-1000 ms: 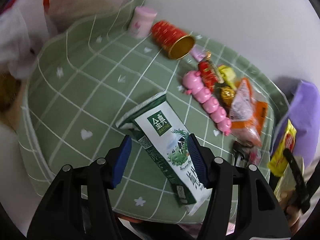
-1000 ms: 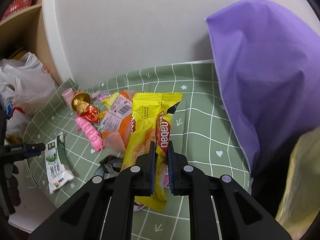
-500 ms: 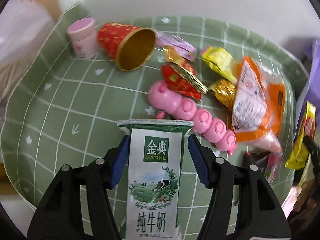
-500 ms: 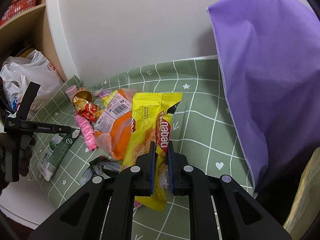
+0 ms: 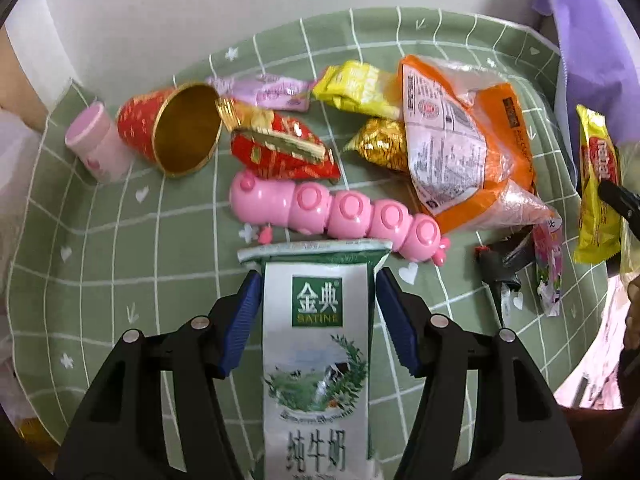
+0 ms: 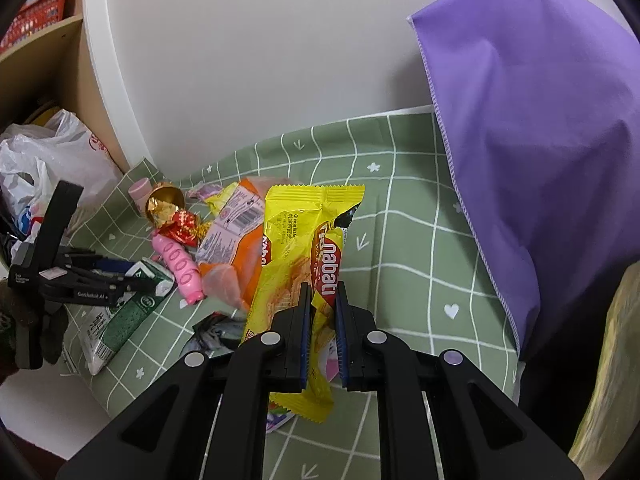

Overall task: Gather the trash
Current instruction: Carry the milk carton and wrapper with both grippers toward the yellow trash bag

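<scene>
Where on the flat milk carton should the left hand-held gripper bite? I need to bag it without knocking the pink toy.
Probably across the narrow width just below the folded top seam of the milk carton, coming from above along its length. It lies flat with both long edges free, the left hand-held gripper already straddles it, and the pink toy sits beyond the seam.

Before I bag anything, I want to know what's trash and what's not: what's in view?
milk carton: 1, white-green, between left jaws
yellow wafer wrapper: 1, yellow, clamped in right jaws
orange bag: 1, orange-clear, mid cloth
pink toy: 1, pink, beyond carton
red cup: 1, red-gold, tipped over
pink bottle: 1, left of cup
small wrappers: several, red, gold, yellow, lilac
tablecloth: 1, green grid
purple cloth: 1, right side
plastic bag: 1, white, off the cloth's left edge
left gripper: open around carton
right gripper: shut on wrapper
</scene>
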Demonstrator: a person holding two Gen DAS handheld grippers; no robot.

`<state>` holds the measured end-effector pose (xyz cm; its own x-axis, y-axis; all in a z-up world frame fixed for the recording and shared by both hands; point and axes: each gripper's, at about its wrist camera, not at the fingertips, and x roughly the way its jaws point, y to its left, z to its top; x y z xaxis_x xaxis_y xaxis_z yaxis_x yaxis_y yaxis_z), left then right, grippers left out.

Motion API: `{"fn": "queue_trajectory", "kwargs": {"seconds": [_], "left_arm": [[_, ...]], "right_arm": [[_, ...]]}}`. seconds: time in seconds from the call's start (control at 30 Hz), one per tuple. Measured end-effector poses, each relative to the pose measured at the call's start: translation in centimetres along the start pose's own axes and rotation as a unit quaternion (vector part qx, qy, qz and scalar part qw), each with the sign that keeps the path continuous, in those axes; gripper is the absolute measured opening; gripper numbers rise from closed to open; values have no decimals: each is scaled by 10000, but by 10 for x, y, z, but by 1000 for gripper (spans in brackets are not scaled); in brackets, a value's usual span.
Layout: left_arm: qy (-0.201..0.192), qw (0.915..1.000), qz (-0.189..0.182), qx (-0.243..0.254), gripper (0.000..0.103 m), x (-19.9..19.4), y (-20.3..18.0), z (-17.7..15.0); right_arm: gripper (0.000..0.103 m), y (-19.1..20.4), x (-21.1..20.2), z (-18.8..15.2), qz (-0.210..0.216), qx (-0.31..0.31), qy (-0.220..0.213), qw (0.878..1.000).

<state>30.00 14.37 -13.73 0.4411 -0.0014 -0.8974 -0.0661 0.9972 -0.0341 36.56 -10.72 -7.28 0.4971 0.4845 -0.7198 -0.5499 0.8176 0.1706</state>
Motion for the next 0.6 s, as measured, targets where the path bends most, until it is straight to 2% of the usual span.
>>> {"fn": "queue_trajectory", "kwargs": {"seconds": [0.1,0.23,0.37,0.47,0.6], "left_arm": [[-72,9998,-189,-34,54,-1,1,-2],[104,9988,-481,82,54,5,2,-6],[104,9978,-533,375,54,5,-2,-8],[-314,9964,-534,573,53,-12,-7,-11],[-1010,9900,-884,431,53,-58,-9,-10]], "right_arm": [[12,8,-3,-5,-176,-42,10,9998],[12,17,-17,-9,-402,8,-124,9991],[12,22,-26,-15,-646,155,-265,9974],[12,26,-32,-19,-792,277,-402,9957],[12,33,-44,-20,-928,341,-583,9934]]}}
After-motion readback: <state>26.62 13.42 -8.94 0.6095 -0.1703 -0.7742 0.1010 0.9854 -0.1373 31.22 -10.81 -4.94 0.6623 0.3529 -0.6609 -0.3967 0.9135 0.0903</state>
